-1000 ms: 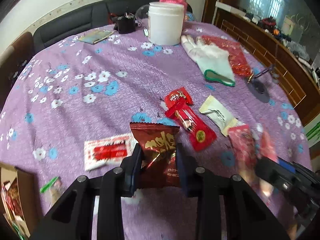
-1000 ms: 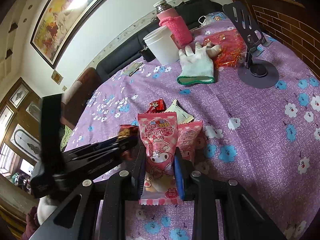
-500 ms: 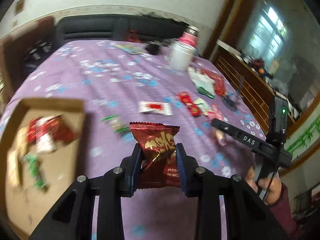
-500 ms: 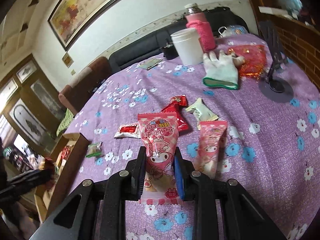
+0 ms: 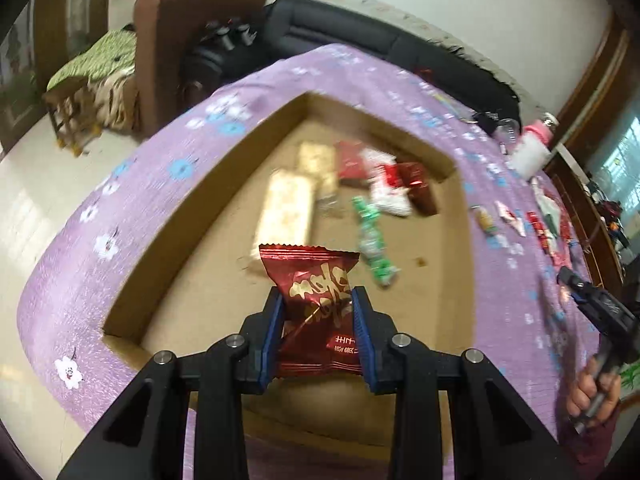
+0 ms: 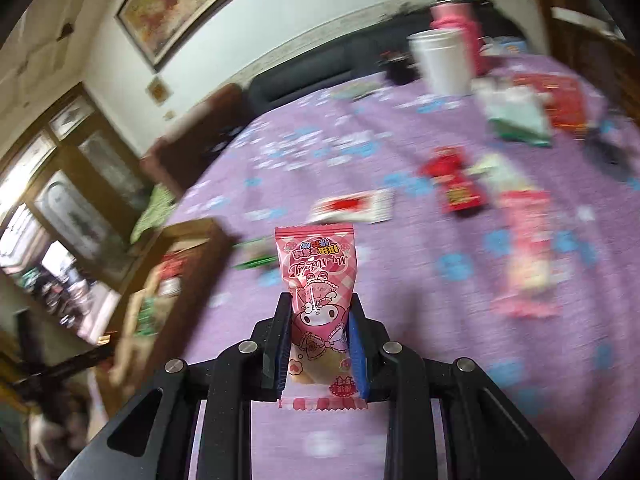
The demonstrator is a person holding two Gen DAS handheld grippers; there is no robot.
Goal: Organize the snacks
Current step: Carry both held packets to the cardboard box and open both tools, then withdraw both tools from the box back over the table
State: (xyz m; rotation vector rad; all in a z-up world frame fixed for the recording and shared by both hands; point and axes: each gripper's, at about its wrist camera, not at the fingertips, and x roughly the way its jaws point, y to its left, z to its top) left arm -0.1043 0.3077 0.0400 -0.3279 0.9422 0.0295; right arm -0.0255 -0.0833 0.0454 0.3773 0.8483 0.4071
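**Both grippers loaded, left one over the box**

Dark red packet (image 5: 316, 304), gold script lettering, small print unreadable; clamped between the left gripper (image 5: 318, 312) pads, hanging above the cardboard box (image 5: 168, 240). Ahead of the fingers inside the box: pale, red and green wrappers, blurred. Pink packet (image 6: 316, 292), "My Melody" readable, bunny figure; pinched in the right gripper (image 6: 318, 320) over the purple floral tablecloth (image 6: 420, 360). Ahead and right: red packets (image 6: 452, 184), blurred.

The left gripper (image 5: 318, 312) pinches a dark red packet (image 5: 316, 308) between its blue pads, above the cardboard box (image 5: 464, 264). In the box lie several blurred snacks (image 5: 360, 184), on a purple tablecloth (image 5: 100, 248).
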